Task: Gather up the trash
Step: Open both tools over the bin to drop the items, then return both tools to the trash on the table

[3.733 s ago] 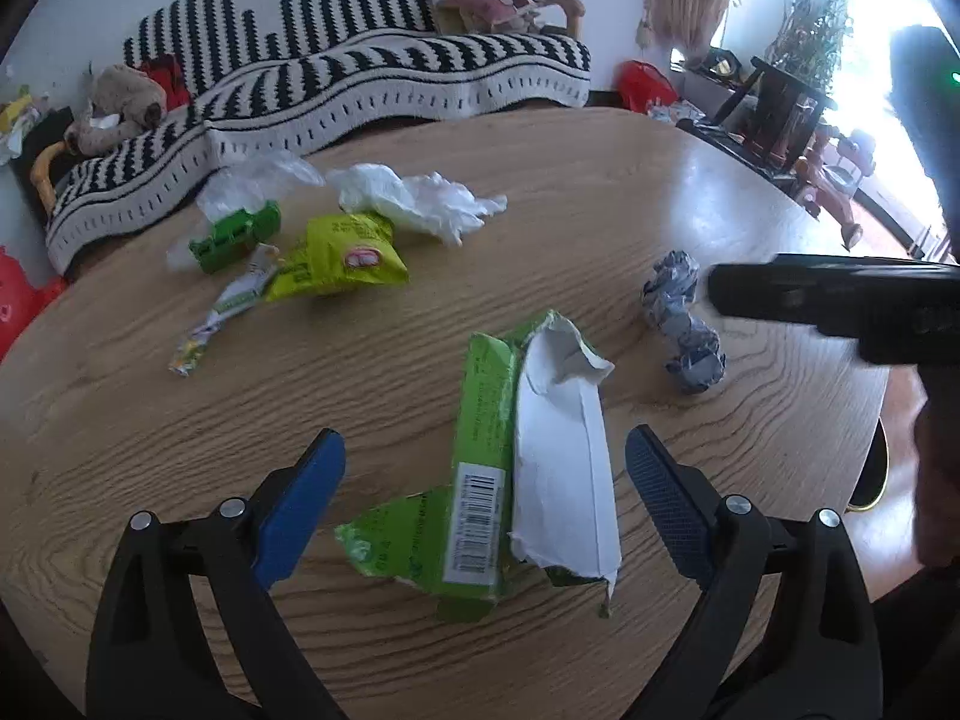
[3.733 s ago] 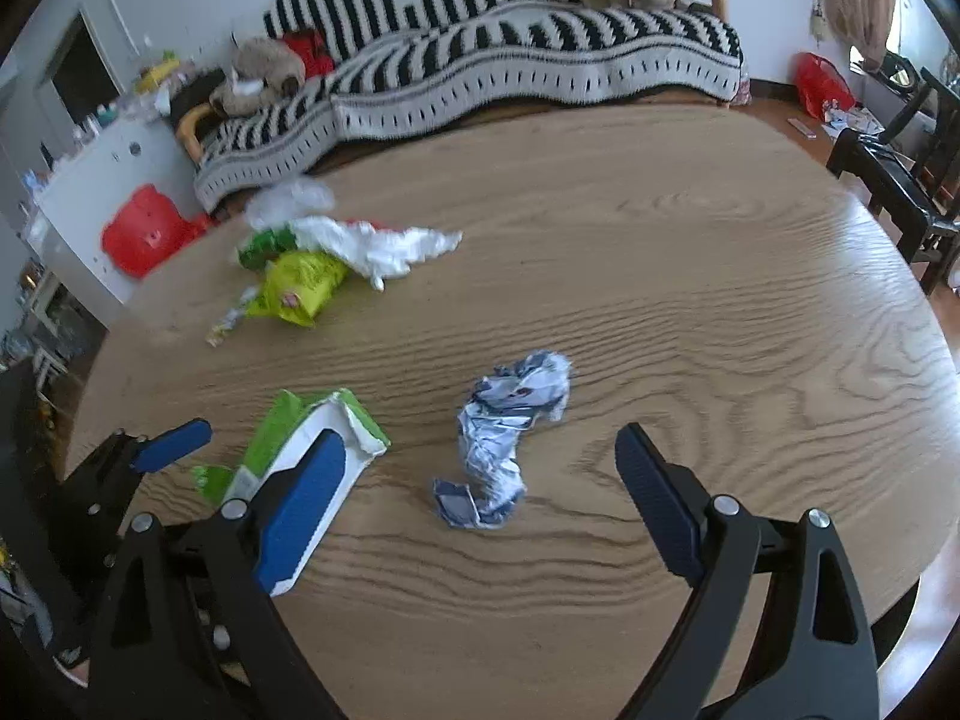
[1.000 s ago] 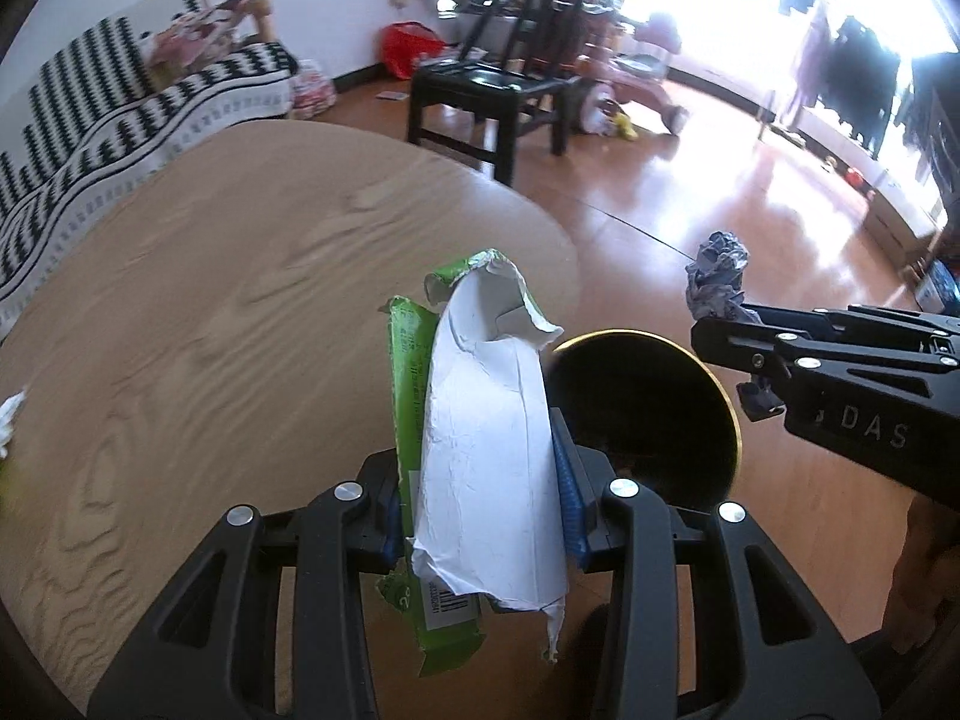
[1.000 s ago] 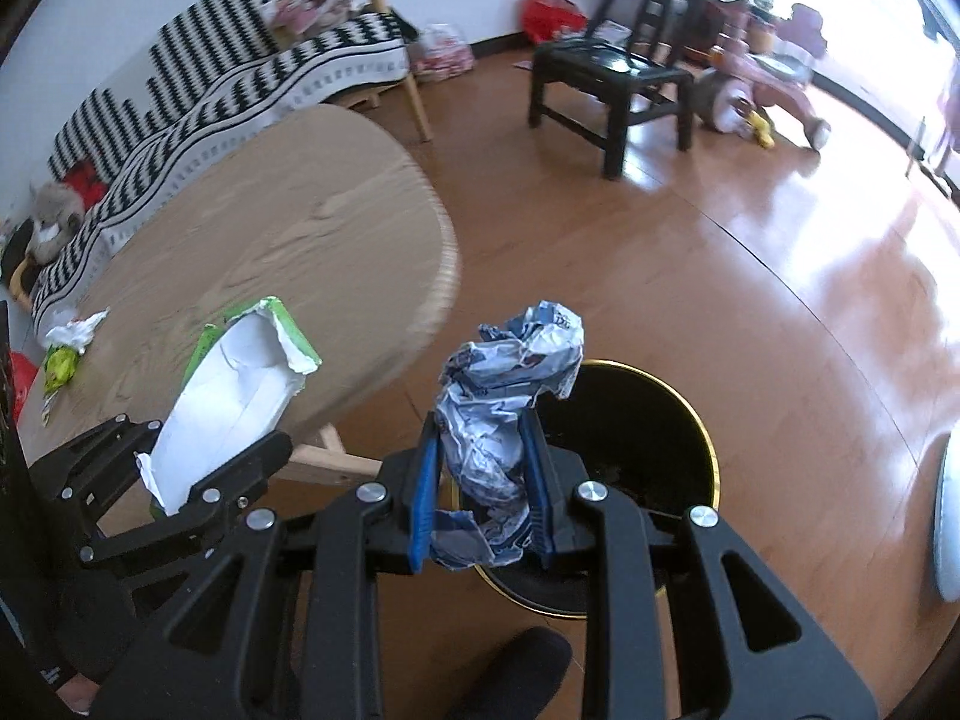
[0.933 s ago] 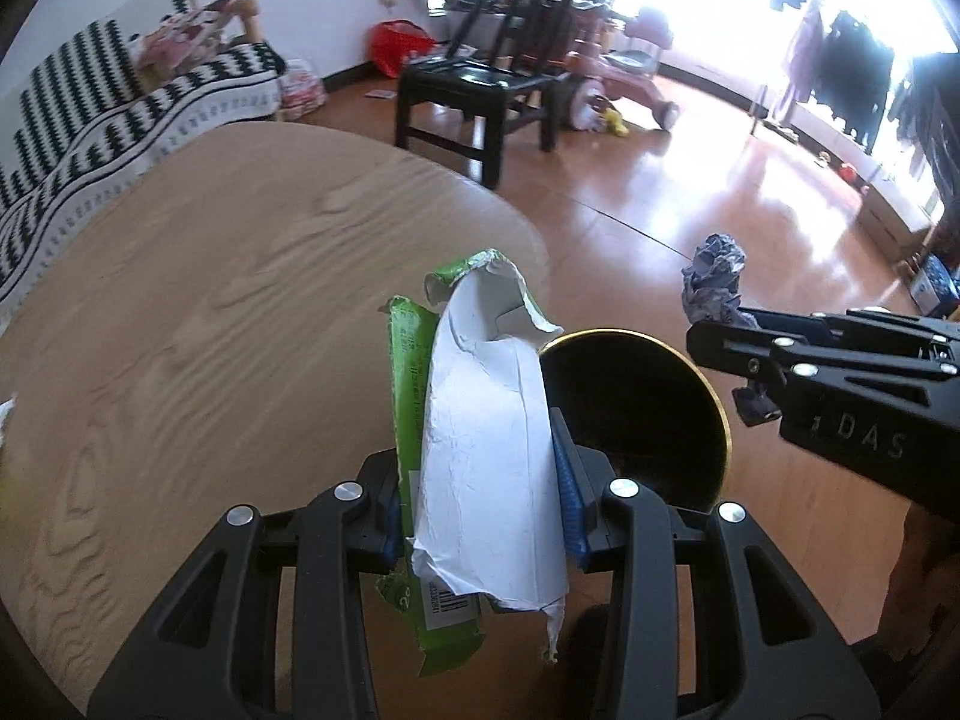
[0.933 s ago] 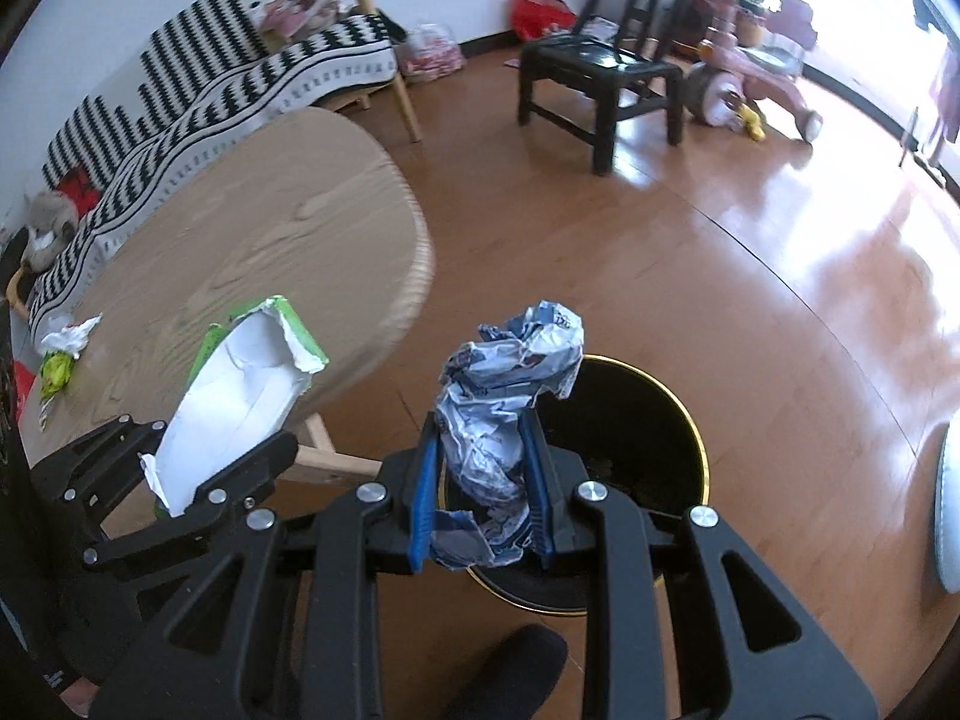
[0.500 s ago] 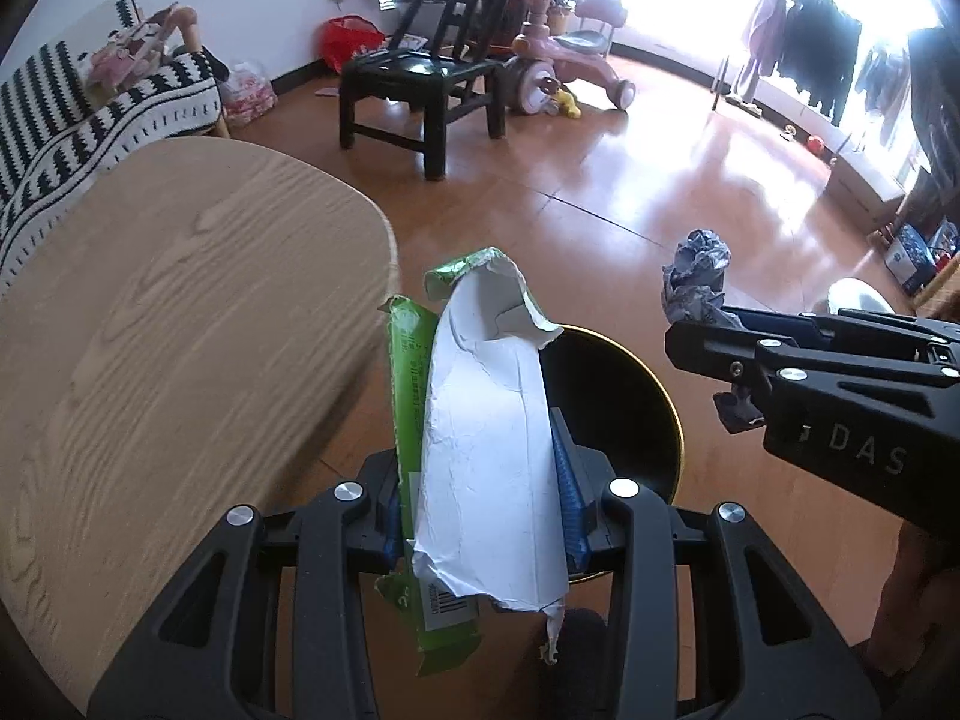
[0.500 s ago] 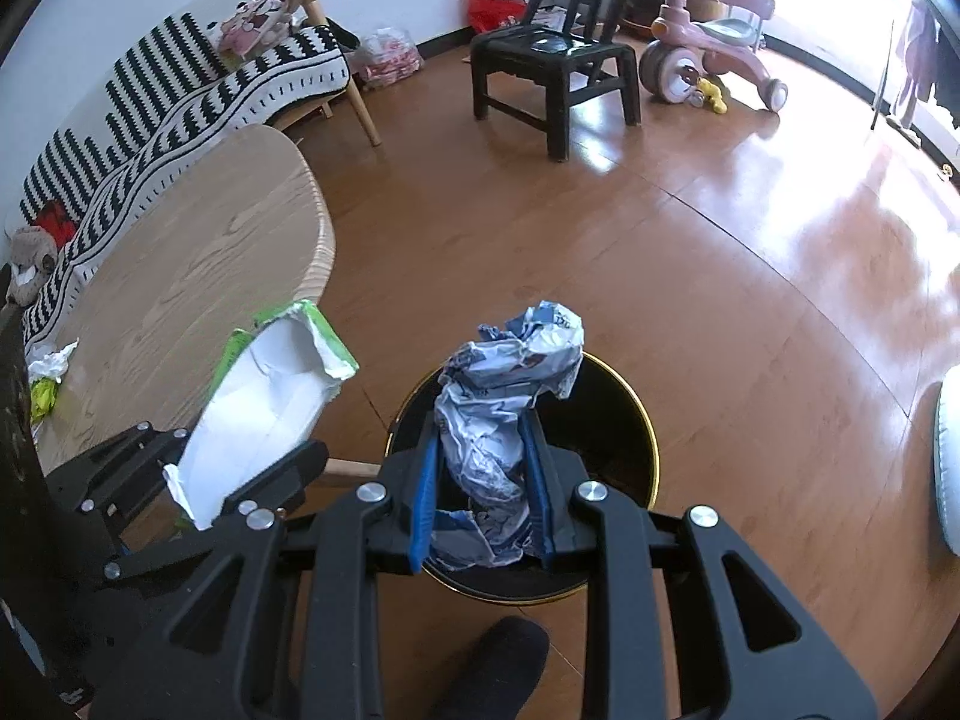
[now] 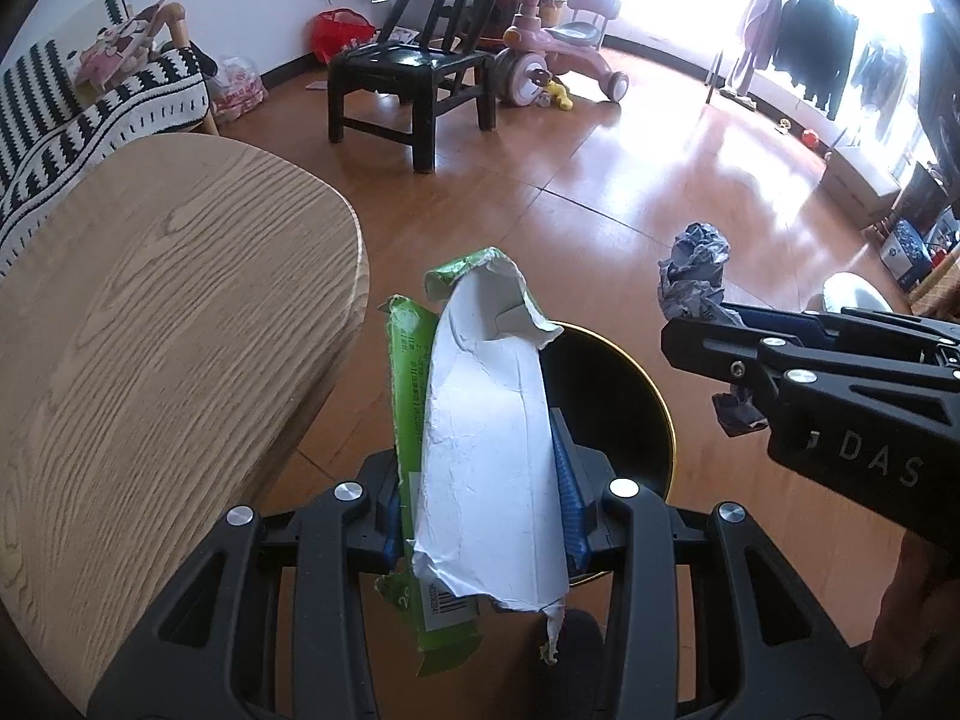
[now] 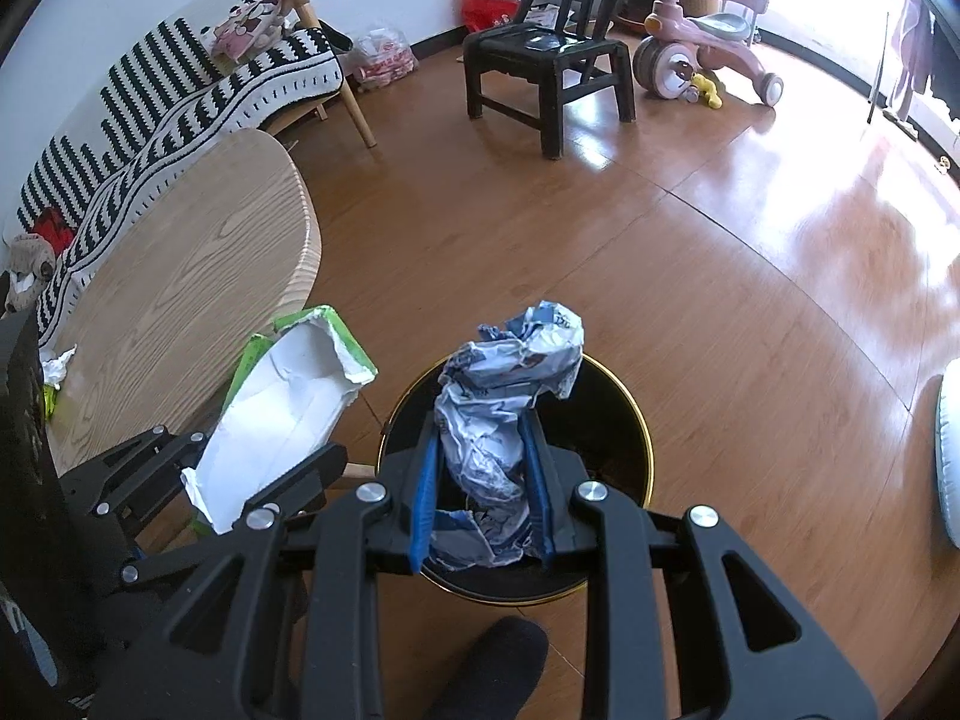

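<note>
Crumpled blue-and-white printed paper (image 10: pixel 510 414) fills your right gripper (image 10: pixel 483 501), whose blue ribbed pads are clenched on its creased, lumpy sides, and the wad hangs directly over the round black trash bin with a thin gold rim (image 10: pixel 639 414) standing on the glossy wooden floor. Your left gripper (image 9: pixel 480 507) is grasping a torn green carton with a white, chalky inner face (image 9: pixel 489 438); the carton is long and flattened, its ragged upper flap curling over, and its top end lies across the near left edge of the bin's mouth. In the left wrist view the right gripper's black frame reaches in from the right, well clear of the carton. A pale oak-grain table with a rounded edge (image 9: pixel 150 312) sits close on the left, just beside the bin, so room is tight on that side and open on the floor to the right. Farther off stand a black wooden chair (image 10: pixel 540 60), a pink ride-on toy (image 10: pixel 702 42) and a black-and-white striped sofa cover (image 10: pixel 180 96).
</note>
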Tool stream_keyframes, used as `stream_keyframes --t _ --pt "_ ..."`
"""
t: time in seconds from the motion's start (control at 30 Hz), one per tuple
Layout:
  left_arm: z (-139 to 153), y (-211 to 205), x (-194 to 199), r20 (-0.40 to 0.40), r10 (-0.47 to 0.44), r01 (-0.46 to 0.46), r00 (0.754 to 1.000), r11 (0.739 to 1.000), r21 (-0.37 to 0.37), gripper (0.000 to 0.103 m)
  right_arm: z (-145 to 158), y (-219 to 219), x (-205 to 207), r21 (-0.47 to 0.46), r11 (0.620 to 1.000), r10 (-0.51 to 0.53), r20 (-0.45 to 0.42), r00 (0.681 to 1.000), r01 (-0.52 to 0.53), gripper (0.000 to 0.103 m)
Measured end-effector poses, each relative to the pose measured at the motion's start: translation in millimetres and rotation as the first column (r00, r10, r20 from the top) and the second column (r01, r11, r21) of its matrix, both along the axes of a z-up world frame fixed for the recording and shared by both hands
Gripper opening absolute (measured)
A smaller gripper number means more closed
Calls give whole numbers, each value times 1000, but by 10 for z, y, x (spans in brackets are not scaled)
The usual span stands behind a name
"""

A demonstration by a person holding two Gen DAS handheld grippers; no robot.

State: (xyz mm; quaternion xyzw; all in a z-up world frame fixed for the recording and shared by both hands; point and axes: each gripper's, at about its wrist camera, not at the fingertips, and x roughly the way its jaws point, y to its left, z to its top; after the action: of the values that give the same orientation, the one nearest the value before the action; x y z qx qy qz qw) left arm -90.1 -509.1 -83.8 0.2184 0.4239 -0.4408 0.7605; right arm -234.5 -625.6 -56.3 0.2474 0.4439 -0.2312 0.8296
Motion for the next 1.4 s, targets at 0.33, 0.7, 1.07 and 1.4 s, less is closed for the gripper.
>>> stream_keyframes --t 0.33,0.7,1.07,1.4 --pt "14 21 10 -6 -6 5 1000 1000 -31 58 44 -86 -68 -3 999 -48 33 998 48 68" --pt "63 54 -38 6 -13 13 1000 999 -37 58 79 -61 -52 -9 999 -46 38 998 46 68" --pt "324 530 218 37 67 -65 997 996 -65 62 291 182 283 -23 1000 9 71 997 -7 69" --pt "526 1733 816 76 259 -254 963 965 -72 71 542 1041 1233 -46 982 184 94 978 -181 73"
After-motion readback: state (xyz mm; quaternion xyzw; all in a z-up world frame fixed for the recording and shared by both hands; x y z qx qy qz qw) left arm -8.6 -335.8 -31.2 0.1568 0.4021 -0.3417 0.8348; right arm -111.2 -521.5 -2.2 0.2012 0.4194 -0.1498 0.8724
